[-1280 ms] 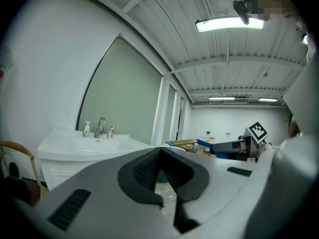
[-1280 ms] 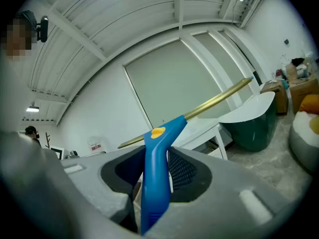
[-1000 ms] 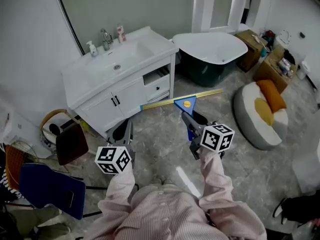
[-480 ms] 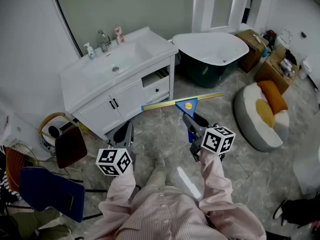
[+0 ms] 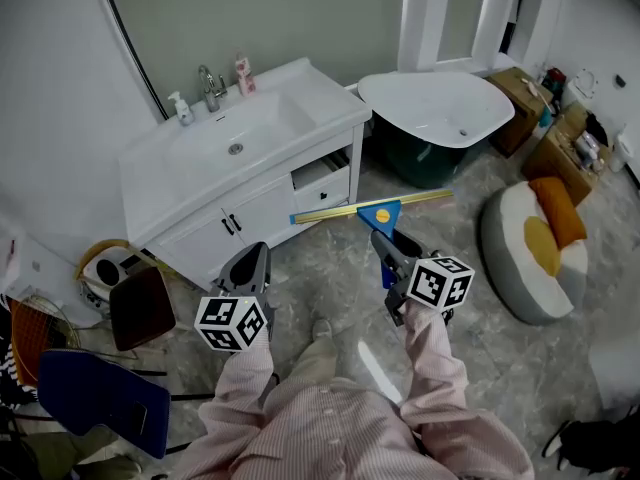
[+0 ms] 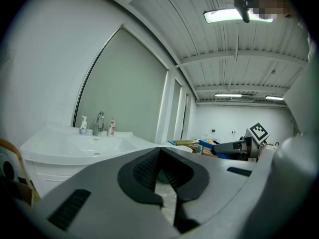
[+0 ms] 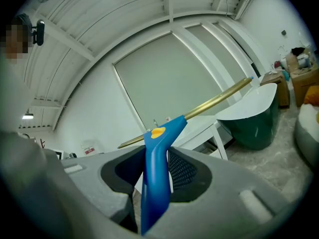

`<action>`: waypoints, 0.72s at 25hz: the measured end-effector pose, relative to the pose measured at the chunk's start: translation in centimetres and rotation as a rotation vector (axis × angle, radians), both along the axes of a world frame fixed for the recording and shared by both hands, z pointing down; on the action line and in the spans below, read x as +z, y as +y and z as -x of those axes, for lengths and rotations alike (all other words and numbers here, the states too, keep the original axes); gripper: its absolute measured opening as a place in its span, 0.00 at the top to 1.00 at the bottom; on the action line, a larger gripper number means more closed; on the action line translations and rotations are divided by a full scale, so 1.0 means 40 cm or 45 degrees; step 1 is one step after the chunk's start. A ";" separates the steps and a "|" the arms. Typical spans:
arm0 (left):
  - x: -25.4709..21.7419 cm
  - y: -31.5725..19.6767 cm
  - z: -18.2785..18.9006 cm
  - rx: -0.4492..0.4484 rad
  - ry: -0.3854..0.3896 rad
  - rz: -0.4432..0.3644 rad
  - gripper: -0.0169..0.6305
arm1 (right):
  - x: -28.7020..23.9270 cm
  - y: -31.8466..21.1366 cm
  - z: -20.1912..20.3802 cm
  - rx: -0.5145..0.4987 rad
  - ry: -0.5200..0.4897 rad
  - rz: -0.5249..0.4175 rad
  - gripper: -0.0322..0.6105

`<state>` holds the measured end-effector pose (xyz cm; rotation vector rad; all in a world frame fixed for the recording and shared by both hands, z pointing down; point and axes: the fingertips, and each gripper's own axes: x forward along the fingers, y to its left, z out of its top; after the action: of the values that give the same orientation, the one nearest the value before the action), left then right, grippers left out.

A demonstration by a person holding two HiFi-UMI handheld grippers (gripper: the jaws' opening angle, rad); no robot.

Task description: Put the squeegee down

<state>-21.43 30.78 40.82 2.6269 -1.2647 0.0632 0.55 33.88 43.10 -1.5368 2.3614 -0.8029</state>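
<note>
Right tool [image 5: 388, 256] clamps the blue squeegee [image 5: 378, 211] by its handle, blade level; left tool [image 5: 247, 268] closed, empty. Best laid flat near the tabletop's [image 5: 335, 103] front edge before the jaws let go.

Bathroom-like room, white vanity sink [image 5: 262, 140] with faucet [image 5: 209, 82], freestanding bathtub [image 5: 437, 111], marbled floor [image 5: 330, 273], soap bottles [image 5: 183, 109]

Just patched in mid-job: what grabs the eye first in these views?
First is the squeegee, blue-handled with a long brass-coloured blade, clamped by its handle in the right gripper and held out in front of the person. Beyond it, the white vanity sink stands to the left and a white tub to the right. The left gripper has nothing between its jaws.
</note>
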 end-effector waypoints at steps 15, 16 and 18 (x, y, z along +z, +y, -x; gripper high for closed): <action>0.006 -0.489 -0.093 0.056 0.004 0.036 0.97 | 0.014 -0.476 -0.048 -0.001 0.009 0.035 0.73; 0.008 -0.513 -0.100 0.061 0.008 0.038 0.97 | 0.016 -0.498 -0.054 0.004 0.008 0.037 0.73; 0.013 -0.551 -0.109 0.067 0.016 0.041 0.97 | 0.023 -0.530 -0.064 0.015 0.003 0.042 0.73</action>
<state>-17.06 8.76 41.34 2.6285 -1.1809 0.0749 3.09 12.67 44.01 -1.5638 2.3497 -0.8419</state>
